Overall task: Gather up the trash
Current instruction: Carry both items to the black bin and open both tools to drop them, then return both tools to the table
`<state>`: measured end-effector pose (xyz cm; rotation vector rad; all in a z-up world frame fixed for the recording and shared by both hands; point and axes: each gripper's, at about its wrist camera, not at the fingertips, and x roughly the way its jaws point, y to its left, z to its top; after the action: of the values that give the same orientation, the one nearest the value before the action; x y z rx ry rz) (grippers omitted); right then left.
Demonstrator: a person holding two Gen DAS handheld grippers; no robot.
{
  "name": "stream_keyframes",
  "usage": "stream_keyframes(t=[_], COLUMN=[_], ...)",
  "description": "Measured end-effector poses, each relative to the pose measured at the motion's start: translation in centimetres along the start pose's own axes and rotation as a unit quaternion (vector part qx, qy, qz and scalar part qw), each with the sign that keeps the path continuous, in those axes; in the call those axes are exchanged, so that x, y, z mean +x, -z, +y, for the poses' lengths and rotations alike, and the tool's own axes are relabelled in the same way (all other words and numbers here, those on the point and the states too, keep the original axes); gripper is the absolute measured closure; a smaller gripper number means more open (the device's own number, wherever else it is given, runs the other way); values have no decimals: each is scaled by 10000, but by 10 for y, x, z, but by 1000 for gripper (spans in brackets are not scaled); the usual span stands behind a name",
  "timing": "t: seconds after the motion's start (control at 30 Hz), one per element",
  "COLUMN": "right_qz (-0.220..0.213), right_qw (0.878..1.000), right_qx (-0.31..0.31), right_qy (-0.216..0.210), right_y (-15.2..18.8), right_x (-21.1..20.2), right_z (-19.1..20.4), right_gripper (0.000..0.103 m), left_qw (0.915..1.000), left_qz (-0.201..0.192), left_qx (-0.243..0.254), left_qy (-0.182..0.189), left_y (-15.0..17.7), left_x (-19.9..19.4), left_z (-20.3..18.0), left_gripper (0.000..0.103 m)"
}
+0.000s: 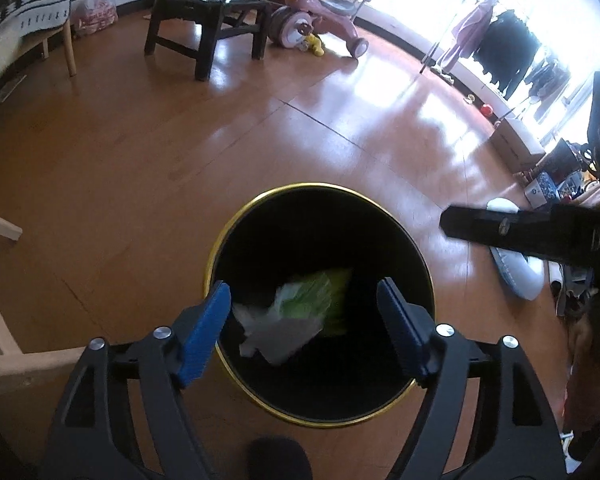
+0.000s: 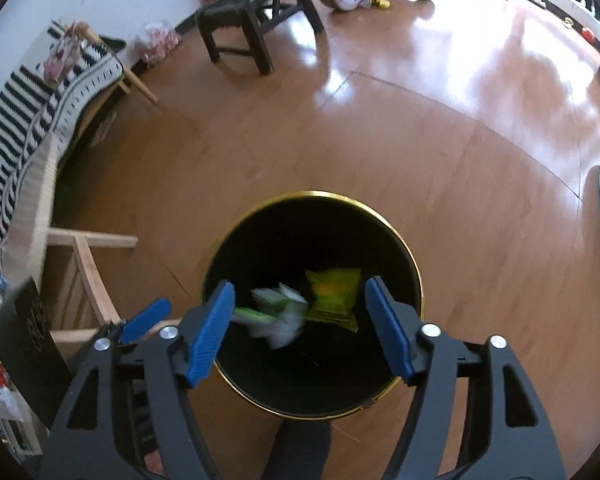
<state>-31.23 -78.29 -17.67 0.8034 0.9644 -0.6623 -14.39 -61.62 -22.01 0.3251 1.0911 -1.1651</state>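
Both tools hang over a black bin with a gold rim (image 1: 236,224) that stands on the wooden floor (image 1: 140,160), each pointing steeply down into its mouth. The left tool (image 1: 304,308) is released, its blue pads spread wide with nothing pressed between them; the right tool (image 2: 300,304) is likewise released, pads apart and clamping nothing. The trash is inside the bin: a yellow-green packet (image 2: 334,296) lies toward the far side, and a whitish wrapper with green print (image 2: 278,316) shows blurred just beside it, so it may well be falling or settling; whether it already rests on the bottom cannot be told. In the left view the same pile appears as a pale crumpled film (image 1: 280,332) over green. These pieces look like thin plastic or foil packaging: very light, soft, crinkly and rather slick, with no stiffness to push against. If either had to be picked up again, a pinch on a bunched fold or a sealed edge would likely hold better than a flat face, where the pads could slide off. Being so light, such scraps may drift or cling to a pad when let go, so releasing low over the opening seems sensible. This drop seems essentially done; nothing else that is clearly trash shows on the floor nearby.
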Motion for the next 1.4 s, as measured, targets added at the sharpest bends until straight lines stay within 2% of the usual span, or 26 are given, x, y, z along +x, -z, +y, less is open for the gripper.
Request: stream_keyframes(t=[0.13, 0.3, 0.43, 0.5, 0.57, 0.63, 0.77, 0.9, 0.97, 1.0, 1.07, 1.17, 1.27, 1.4], right_qz=[-358, -781, -1099, -1285, -1267, -1166, -1063, -914, -825, -782, -697, -621, -708, -629], right_qw=[9992, 9957, 9905, 9862, 9825, 9787, 9684, 9427, 9312, 9264, 9140, 8968, 8813, 8712], right_qx=[9, -255, -668, -890, -1138, -1454, -1960, -2782, -3064, -3182, -3469, -3873, -4281, -4528], right_qy=[-161, -436, -486, -545, -750, -858, -1120, -1599, -1791, -1853, -1987, -2047, -1872, -1788], right_y=[-3, 2, 9, 17, 27, 41, 68, 113, 130, 141, 164, 187, 205, 217], right_x=[-31, -73, -96, -104, -104, -100, -93, -92, -90, -89, -86, -79, -72, -57], right_z=[17, 70, 131, 170, 209, 261, 343, 438, 475, 487, 520, 548, 569, 584], right_gripper=[22, 12, 7, 7, 7, 7, 7, 7, 7, 7, 7, 7, 7, 7], left_qw=[9999, 9992, 9957, 9925, 9866, 9783, 9533, 9302, 9163, 9052, 8928, 8848, 8724, 8696], left_qz=[-135, -366, -698, -829, -995, -1157, -1470, -1520, -1670, -1794, -1807, -1740, -1708, -1646], left_qx=[-35, 111, 26, -86, -350, -610, -1016, -1384, -1661, -1890, -2166, -2379, -2672, -3244], left_qy=[17, -110, -608, -898, -1244, -1609, -2433, -3040, -3240, -3358, -3513, -3608, -3719, -3339], left_y=[2, 10, 29, 41, 59, 78, 125, 168, 191, 208, 228, 249, 264, 277], left_x=[-41, -122, -213, -250, -292, -329, -389, -433, -455, -466, -482, -497, -503, -505], left_z=[3, 5, 37, 63, 100, 138, 205, 258, 283, 297, 317, 335, 353, 385], left_gripper=[20, 11, 7, 7, 7, 7, 7, 7, 7, 7, 7, 7, 7, 7])
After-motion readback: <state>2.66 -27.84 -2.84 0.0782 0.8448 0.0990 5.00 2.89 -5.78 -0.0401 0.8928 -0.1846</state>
